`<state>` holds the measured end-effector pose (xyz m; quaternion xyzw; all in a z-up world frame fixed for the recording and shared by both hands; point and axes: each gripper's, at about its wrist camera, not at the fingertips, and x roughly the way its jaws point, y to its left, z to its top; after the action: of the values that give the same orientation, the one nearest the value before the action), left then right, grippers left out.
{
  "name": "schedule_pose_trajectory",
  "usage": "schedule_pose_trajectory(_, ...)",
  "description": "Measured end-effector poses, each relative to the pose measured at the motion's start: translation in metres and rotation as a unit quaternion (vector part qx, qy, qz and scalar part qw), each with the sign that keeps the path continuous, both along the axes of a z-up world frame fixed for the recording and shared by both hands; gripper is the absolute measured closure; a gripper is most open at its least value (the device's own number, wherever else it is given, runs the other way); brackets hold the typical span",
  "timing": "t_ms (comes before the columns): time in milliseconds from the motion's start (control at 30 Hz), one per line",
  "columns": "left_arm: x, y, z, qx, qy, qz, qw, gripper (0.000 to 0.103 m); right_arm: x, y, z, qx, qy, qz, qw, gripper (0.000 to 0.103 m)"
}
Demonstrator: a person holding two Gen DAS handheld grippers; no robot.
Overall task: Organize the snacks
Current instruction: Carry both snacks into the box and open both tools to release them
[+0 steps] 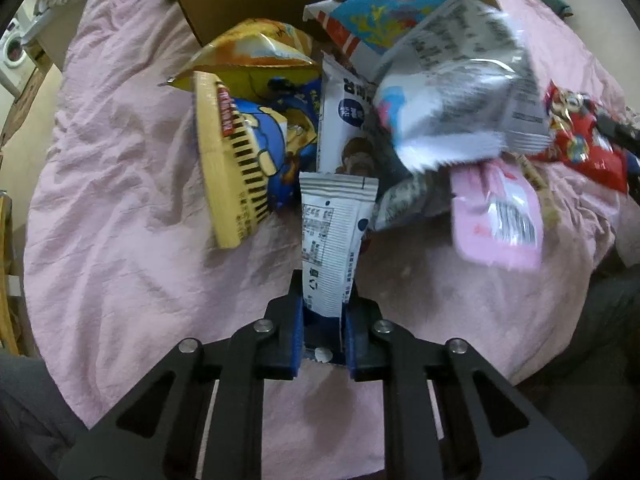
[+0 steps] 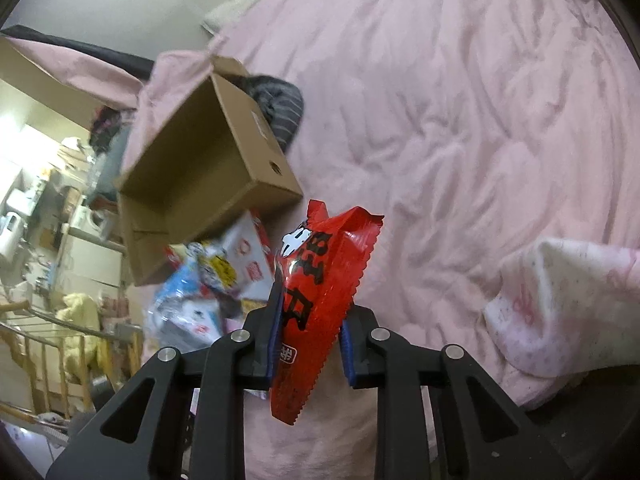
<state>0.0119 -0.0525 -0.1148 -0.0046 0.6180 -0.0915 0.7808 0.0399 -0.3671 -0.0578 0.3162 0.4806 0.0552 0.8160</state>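
Down on the bed, the left gripper is clamped on the lower end of a slim white snack packet, its printed back facing up, the blue pads pressing both edges. Just beyond it a heap of snacks lies on the pink bedspread: a yellow and blue bag on the left, a white packet with a dark round label in the middle, a silvery bag blurred above, a pink pouch to the right and a red bag at the far right. Behind the heap stands an open cardboard box. The right gripper is closed on a red packet with black lettering, held clear above the bedspread, with the box farther off.
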Motion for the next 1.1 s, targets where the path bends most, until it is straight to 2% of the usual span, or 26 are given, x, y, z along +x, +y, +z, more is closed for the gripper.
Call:
schedule_pose_trajectory(133, -0.014, 0.000, 0.020, -0.004, -0.030, 0.000, 0.9995, 0.090, 0.000, 0.000, 0.008, 0.011, -0.019, 0.000, 1.000, 0.078)
schedule_pose_trajectory(233, -0.018, 0.002, 0.039, -0.014, -0.044, 0.022, 0.9987, 0.090, -0.001, 0.001, 0.014, 0.020, -0.034, 0.000, 0.999, 0.078)
schedule_pose_trajectory(433, -0.006, 0.022, 0.086, -0.029, -0.082, 0.062, 0.9943, 0.090, -0.007, 0.009, 0.038, 0.027, -0.083, 0.015, 0.996, 0.078)
schedule_pose_trajectory(600, 0.012, 0.044, 0.108, -0.033, -0.108, 0.078, 0.9905, 0.090, -0.001, 0.017, 0.061, 0.029, -0.114, 0.034, 0.992, 0.078)
schedule_pose_trajectory(733, 0.027, 0.057, 0.123, -0.015, -0.129, 0.081, 0.9882, 0.090, 0.018, 0.024, 0.073, 0.031, -0.128, 0.046, 0.990, 0.078)
schedule_pose_trajectory(867, 0.053, 0.060, 0.135, -0.013, -0.144, 0.081, 0.9862, 0.090, 0.043, 0.032, 0.083, 0.038, -0.136, 0.058, 0.988, 0.078)
schedule_pose_trajectory(1100, 0.107, 0.059, 0.152, -0.021, -0.162, 0.085, 0.9829, 0.090, 0.099, 0.057, 0.094, 0.012, -0.145, 0.085, 0.986, 0.078)
